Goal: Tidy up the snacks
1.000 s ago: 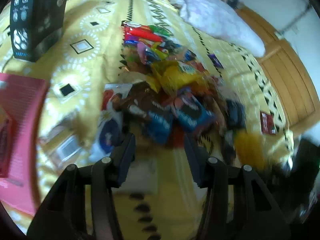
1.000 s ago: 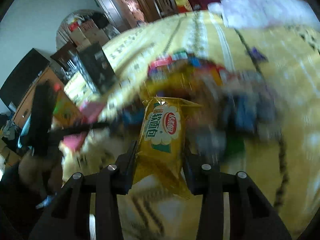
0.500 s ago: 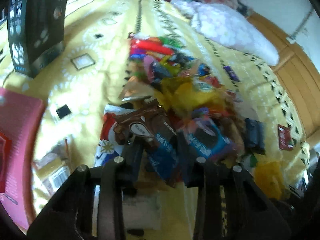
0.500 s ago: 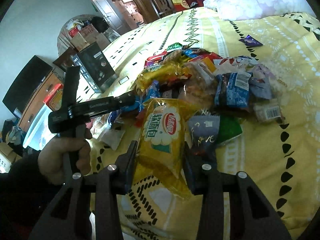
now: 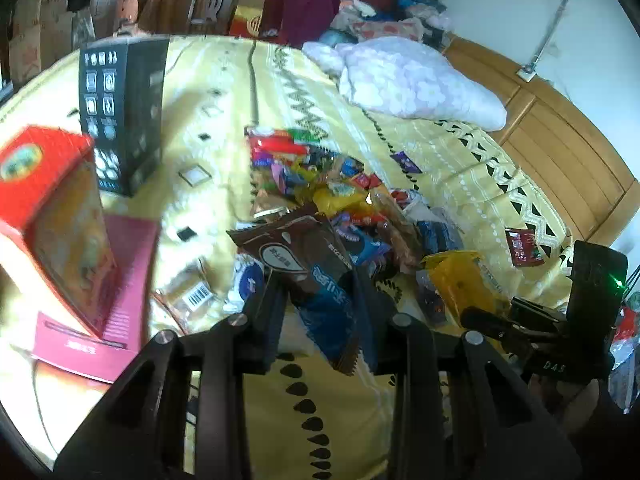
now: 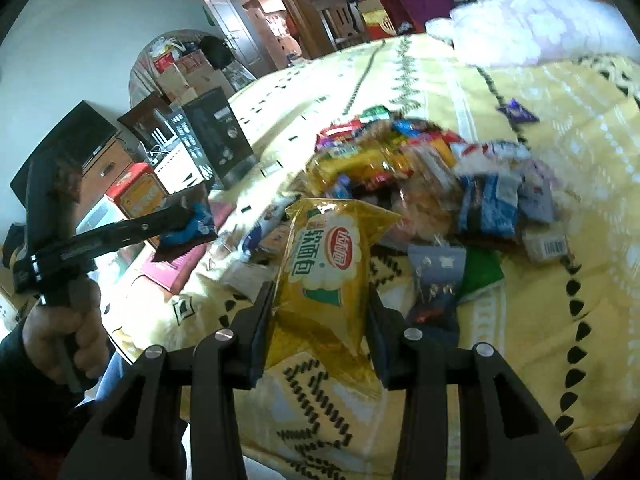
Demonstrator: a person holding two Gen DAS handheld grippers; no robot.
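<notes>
A heap of mixed snack packets (image 5: 344, 200) lies on the yellow patterned bedspread (image 5: 304, 420); it also shows in the right wrist view (image 6: 432, 184). My left gripper (image 5: 318, 300) is shut on a brown and blue snack packet (image 5: 312, 276) and holds it above the bed. My right gripper (image 6: 320, 312) is shut on a yellow bread packet (image 6: 328, 268), lifted off the bed. In the right wrist view the left gripper (image 6: 176, 216) shows at the left with the brown packet (image 6: 188, 228) in it. In the left wrist view the right gripper (image 5: 480, 320) holds the yellow packet (image 5: 460, 276) at the right.
A red box (image 5: 48, 208) stands on a pink flat box (image 5: 116, 288) at the left. A tall black box (image 5: 120, 108) stands behind it. A white pillow (image 5: 408, 80) and wooden headboard (image 5: 568, 160) are far right. Loose packets (image 5: 520, 240) lie apart from the heap.
My left gripper has closed on the brown and blue packet and lifted it out of the heap. My right gripper still holds the yellow packet and has drawn slightly back.
</notes>
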